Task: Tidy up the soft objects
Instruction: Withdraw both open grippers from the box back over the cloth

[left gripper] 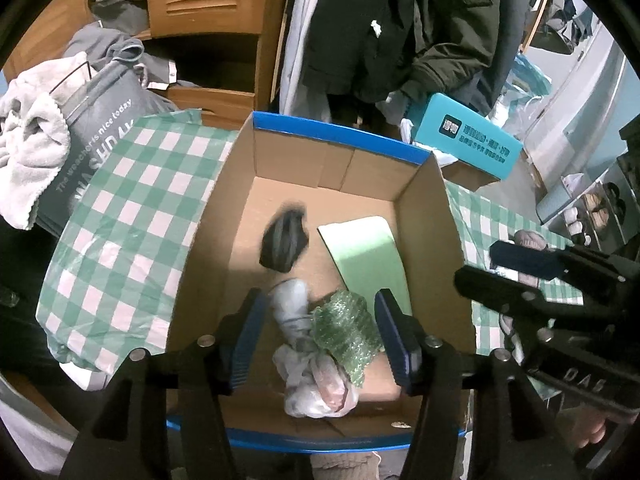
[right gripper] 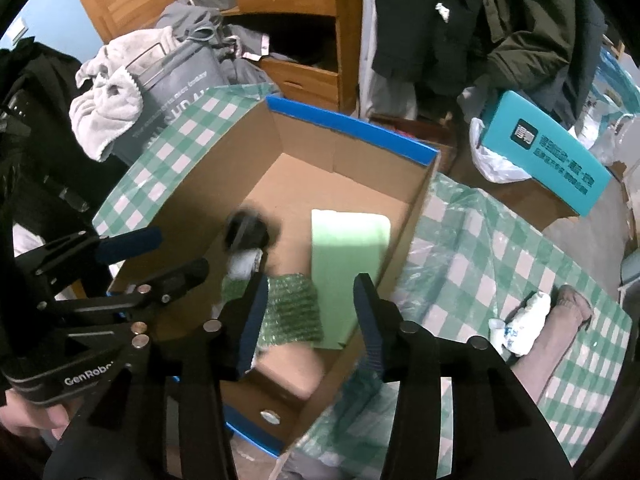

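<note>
An open cardboard box (left gripper: 224, 184) with blue rims stands on a green checked cloth (left gripper: 120, 216). Inside lie a blurred black soft item (left gripper: 285, 246), a light green foam sheet (left gripper: 368, 256), a green bubble wrap wad (left gripper: 346, 326), a grey sock (left gripper: 294, 304) and a crumpled clear bag (left gripper: 316, 384). My left gripper (left gripper: 320, 340) is open and empty above the box's near end. My right gripper (right gripper: 310, 320) is open and empty over the box's right wall (right gripper: 404, 216). The black item (right gripper: 250, 232), foam sheet (right gripper: 348, 248) and bubble wrap (right gripper: 288, 308) also show there.
A white wad (right gripper: 522, 322) and a brown soft item (right gripper: 560, 328) lie on the cloth right of the box. A grey laundry bag (left gripper: 92, 136) with a white towel (left gripper: 28, 144) stands left. A teal box (left gripper: 468, 144), hanging coats and a wooden cabinet stand behind.
</note>
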Tool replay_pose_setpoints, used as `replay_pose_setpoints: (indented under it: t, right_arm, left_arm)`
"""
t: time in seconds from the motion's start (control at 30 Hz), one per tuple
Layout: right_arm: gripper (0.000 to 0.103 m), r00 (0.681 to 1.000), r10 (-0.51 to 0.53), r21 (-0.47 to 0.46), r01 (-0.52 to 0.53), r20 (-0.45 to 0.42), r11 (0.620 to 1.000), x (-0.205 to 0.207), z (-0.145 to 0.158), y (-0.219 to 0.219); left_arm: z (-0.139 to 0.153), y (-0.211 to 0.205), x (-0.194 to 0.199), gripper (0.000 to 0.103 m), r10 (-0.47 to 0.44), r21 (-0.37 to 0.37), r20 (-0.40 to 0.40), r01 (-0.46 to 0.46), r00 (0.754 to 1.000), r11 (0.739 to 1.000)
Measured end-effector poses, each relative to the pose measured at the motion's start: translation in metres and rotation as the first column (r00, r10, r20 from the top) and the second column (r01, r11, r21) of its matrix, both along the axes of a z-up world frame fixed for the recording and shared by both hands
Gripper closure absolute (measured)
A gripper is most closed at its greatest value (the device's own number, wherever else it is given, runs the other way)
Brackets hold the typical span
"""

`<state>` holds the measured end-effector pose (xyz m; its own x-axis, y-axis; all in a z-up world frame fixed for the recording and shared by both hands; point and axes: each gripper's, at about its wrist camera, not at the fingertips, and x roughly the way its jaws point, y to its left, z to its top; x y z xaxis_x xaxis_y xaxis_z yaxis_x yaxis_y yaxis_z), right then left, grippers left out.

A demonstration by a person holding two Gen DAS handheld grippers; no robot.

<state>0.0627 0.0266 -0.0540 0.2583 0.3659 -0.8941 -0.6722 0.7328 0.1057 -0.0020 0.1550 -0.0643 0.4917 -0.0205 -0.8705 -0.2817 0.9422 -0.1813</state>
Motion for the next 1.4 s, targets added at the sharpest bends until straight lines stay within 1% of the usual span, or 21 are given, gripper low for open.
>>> replay_pose_setpoints:
  t: [0.17, 0.27, 0.33, 0.6, 0.67, 0.73, 0.97, 1.13, 1.4]
  right_arm:
    - [0.048, 0.999, -0.036, 0.008, 0.036, 0.006, 0.999, 0.006, 0.004, -0.014]
    - [0.046, 0.999, -0.048, 0.007, 0.047, 0.003, 0.999, 0.007, 0.003, -0.022]
    - [0.045, 0.999, -0.052, 0.005, 0.052, 0.002, 0.999, 0.008, 0.002, -0.026]
    - [0.045, 0.996, -0.089, -0.012, 0.089, -0.010, 0.996, 0.010, -0.006, -0.050]
    - [0.045, 0.995, -0.099, -0.012, 0.099, -0.012, 0.995, 0.011, -0.006, -0.055]
    - [0.042, 0.994, -0.112, -0.011, 0.112, -0.011, 0.994, 0.011, -0.007, -0.063]
    - [0.041, 0.989, -0.151, -0.018, 0.151, 0.000, 0.988, 0.014, -0.007, -0.085]
    - [0.041, 0.983, -0.182, -0.022, 0.182, -0.002, 0.983, 0.017, -0.008, -0.103]
    - [0.041, 0.973, -0.232, -0.042, 0.231, -0.004, 0.972, 0.018, -0.016, -0.141]
  left_arm:
    - [-0.003, -0.009, 0.003, 0.045, -0.020, 0.002, -0.014, 0.020, 1.000, 1.000]
    - [-0.005, -0.014, 0.004, 0.043, -0.031, -0.011, -0.015, 0.031, 0.999, 0.999]
    - [-0.005, -0.018, 0.005, 0.042, -0.040, -0.018, -0.012, 0.040, 0.999, 0.999]
    - [0.000, -0.040, 0.010, 0.041, -0.092, -0.031, 0.010, 0.092, 0.996, 0.995]
    - [0.000, -0.045, 0.011, 0.040, -0.100, -0.024, 0.009, 0.100, 0.995, 0.995]
    - [0.000, -0.051, 0.012, 0.040, -0.109, -0.016, 0.010, 0.109, 0.994, 0.994]
    - [-0.003, -0.074, 0.018, 0.039, -0.149, -0.028, 0.004, 0.149, 0.989, 0.988]
    - [-0.006, -0.093, 0.021, 0.039, -0.186, -0.011, -0.011, 0.186, 0.982, 0.982]
    - [-0.005, -0.122, 0.028, 0.039, -0.239, 0.001, -0.009, 0.239, 0.971, 0.971]
